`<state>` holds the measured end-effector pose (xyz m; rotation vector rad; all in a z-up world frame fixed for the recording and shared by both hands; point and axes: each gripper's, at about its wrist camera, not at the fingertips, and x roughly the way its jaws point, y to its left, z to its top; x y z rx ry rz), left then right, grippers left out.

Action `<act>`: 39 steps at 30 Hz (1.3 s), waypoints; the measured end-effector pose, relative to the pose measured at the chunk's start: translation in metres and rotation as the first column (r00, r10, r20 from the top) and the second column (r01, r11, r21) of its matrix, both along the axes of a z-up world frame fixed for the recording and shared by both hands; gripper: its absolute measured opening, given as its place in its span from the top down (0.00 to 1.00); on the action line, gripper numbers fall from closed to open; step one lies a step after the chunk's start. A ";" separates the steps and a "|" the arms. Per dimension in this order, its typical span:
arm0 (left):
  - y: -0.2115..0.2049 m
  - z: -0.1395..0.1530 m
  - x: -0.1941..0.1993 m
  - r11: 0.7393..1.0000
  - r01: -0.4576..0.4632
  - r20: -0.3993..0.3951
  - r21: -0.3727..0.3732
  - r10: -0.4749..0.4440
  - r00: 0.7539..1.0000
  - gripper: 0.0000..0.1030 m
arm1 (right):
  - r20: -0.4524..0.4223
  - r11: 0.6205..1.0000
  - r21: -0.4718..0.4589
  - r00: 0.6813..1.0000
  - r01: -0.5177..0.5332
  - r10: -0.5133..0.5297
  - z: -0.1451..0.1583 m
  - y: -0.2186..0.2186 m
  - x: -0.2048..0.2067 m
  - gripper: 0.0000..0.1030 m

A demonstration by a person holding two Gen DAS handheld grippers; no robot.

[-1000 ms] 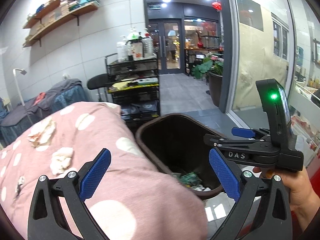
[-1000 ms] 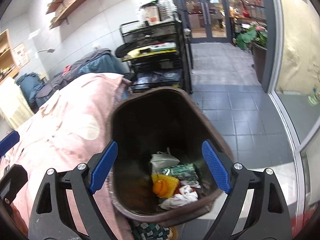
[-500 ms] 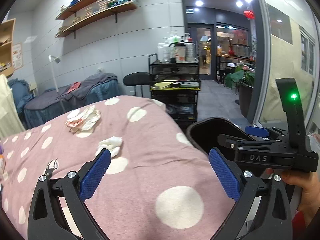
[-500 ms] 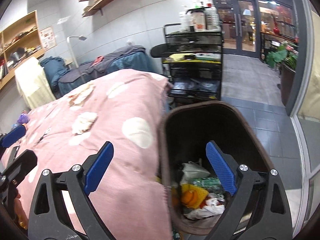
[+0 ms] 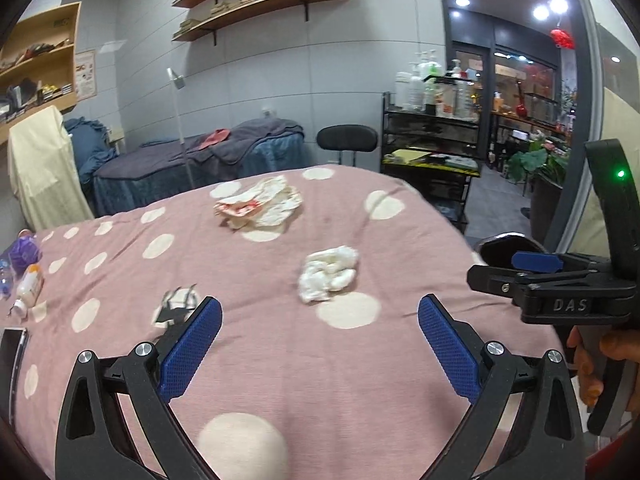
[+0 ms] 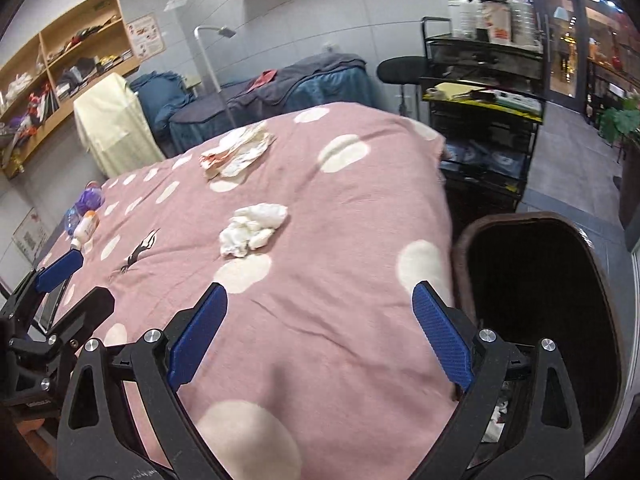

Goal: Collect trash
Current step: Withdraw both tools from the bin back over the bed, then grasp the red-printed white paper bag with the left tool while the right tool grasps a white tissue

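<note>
A crumpled white tissue (image 5: 329, 273) (image 6: 253, 228) lies on the pink spotted blanket (image 5: 280, 360) (image 6: 340, 300). Farther back sits a crumpled paper wrapper with red marks (image 5: 260, 205) (image 6: 236, 155). A small black scrap (image 5: 176, 307) (image 6: 138, 251) lies to the left. The dark trash bin (image 6: 536, 312) (image 5: 504, 245) stands off the bed's right edge. My left gripper (image 5: 319, 347) hovers open over the blanket, nothing between its fingers. My right gripper (image 6: 320, 336) also stands open and empty, between the bed edge and the bin. A hand (image 5: 600, 364) holds the right gripper's handle.
A purple bottle (image 5: 25, 250) and a small orange-and-white bottle (image 5: 29, 288) lie at the blanket's left edge beside a phone (image 5: 12, 348). A black trolley (image 6: 484, 120), a stool (image 5: 346, 141) and another bed (image 5: 200, 160) stand behind.
Both views have swung left from the bin onto the blanket. The bin, central a second ago, now sits at the right edge. Both grippers stay open and empty.
</note>
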<state>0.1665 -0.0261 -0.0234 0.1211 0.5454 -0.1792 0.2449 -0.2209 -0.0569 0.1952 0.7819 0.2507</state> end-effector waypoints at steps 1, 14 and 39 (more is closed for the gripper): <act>0.008 -0.001 0.003 1.000 -0.009 -0.006 -0.003 0.009 1.000 0.06 | -0.009 1.000 -0.005 1.000 -0.013 0.013 0.000 0.008 0.006 0.10; 0.076 -0.020 0.074 0.997 -0.071 -0.123 -0.035 0.067 0.990 0.06 | -0.136 0.976 -0.093 0.974 -0.194 0.181 -0.012 0.086 0.094 0.10; 0.015 -0.038 0.258 0.972 0.188 -0.212 0.140 -0.156 0.965 0.06 | -0.270 0.964 -0.076 0.936 -0.255 0.227 -0.041 0.107 0.171 0.80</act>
